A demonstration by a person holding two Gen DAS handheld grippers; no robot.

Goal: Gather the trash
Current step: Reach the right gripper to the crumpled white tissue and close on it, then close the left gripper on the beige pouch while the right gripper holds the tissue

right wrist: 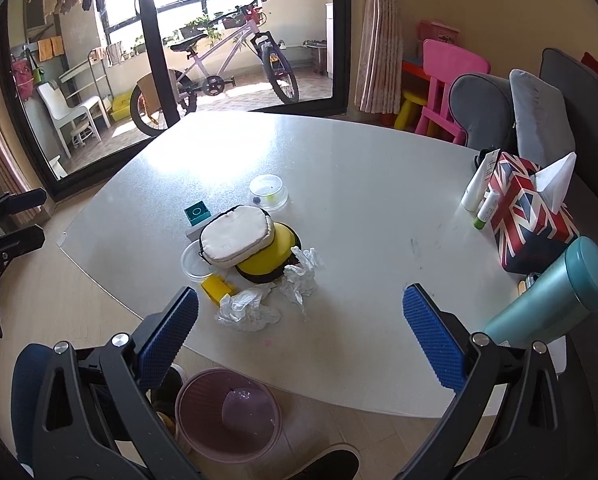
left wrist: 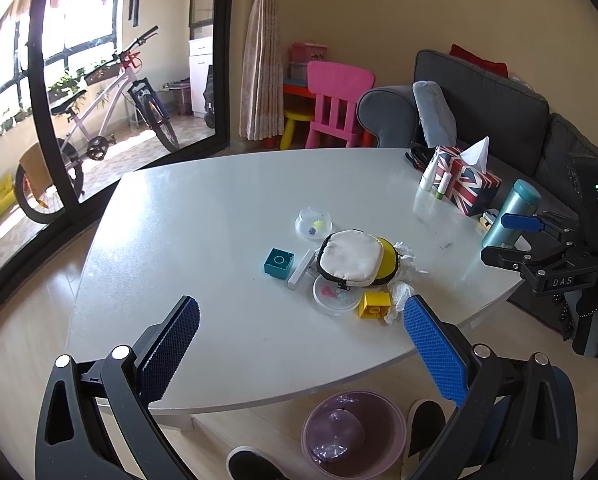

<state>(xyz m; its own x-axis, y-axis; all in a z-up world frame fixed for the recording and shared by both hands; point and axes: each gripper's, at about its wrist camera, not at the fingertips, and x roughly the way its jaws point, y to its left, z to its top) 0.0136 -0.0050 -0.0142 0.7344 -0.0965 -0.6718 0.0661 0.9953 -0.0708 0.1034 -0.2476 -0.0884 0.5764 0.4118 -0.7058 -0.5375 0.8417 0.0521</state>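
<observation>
Crumpled tissues (right wrist: 247,308): apparently two, on table (right wrist: 379,184), ahead of wide-spread right gripper (right wrist: 301,312); left gripper (left wrist: 301,322) likewise wide, empty.

Near edge of the white desk (right wrist: 379,184) is left bare. Crumpled white tissues (right wrist: 247,308) are hemmed in behind by the yellow plastic block (right wrist: 215,286) and white zip pouch (right wrist: 237,240); right side blocked by the teal metal flask (right wrist: 555,296).

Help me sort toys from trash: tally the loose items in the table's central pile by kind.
Crumpled tissues: 2
Toy bricks: 2, teal, yellow
Clear round dishes: 2
Zip pouches: 2, white, yellow
White bar: 1
Total: 9
</observation>
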